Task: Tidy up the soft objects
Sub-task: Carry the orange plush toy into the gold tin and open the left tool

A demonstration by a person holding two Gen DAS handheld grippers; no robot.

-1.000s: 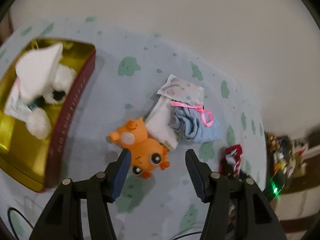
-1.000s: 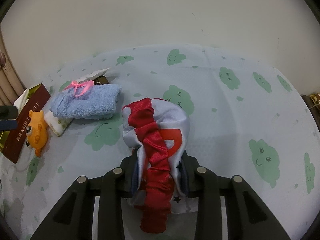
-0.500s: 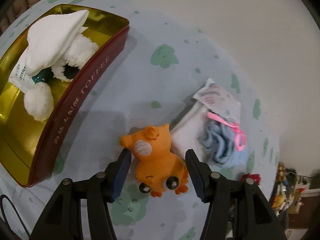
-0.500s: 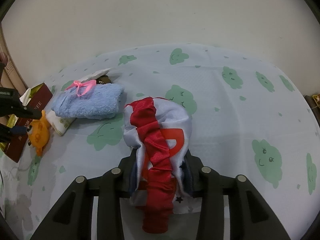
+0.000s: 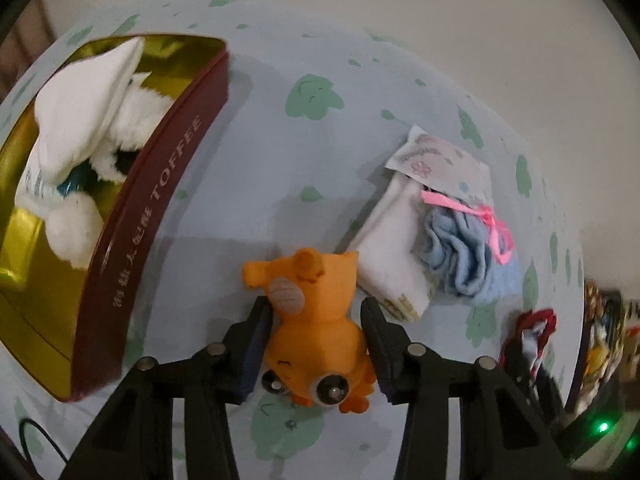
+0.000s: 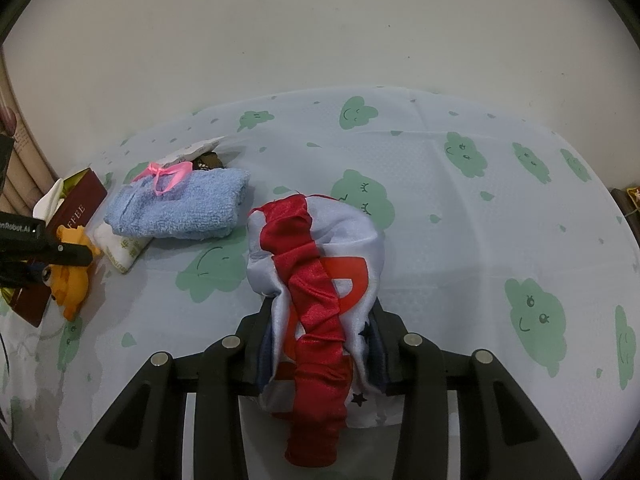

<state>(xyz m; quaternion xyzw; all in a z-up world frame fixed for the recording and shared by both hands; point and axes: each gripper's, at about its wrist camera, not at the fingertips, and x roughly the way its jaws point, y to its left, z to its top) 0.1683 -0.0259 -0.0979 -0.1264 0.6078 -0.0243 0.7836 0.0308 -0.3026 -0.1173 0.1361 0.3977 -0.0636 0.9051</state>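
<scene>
An orange soft toy [image 5: 316,328] lies on the cloud-print tablecloth, and my left gripper [image 5: 316,320] has its jaws on either side of it, touching its sides. The toy also shows in the right wrist view [image 6: 72,276]. My right gripper [image 6: 320,320] is shut on a red and white satin cloth [image 6: 320,280]. A blue towel with a pink ribbon [image 5: 464,256] [image 6: 180,208] lies on white folded cloths [image 5: 396,248]. A gold toffee tin [image 5: 132,216] at the left holds white soft things [image 5: 84,120].
A printed paper packet [image 5: 440,160] sticks out under the towel. A red cloth bundle [image 5: 532,332] shows at the right of the left wrist view. Clutter sits beyond the table's right edge [image 5: 600,340]. A plain wall stands behind the table.
My left gripper has moved forward and down over the orange toy, and its jaws have narrowed onto it. My right gripper has stayed in place with the satin cloth.
</scene>
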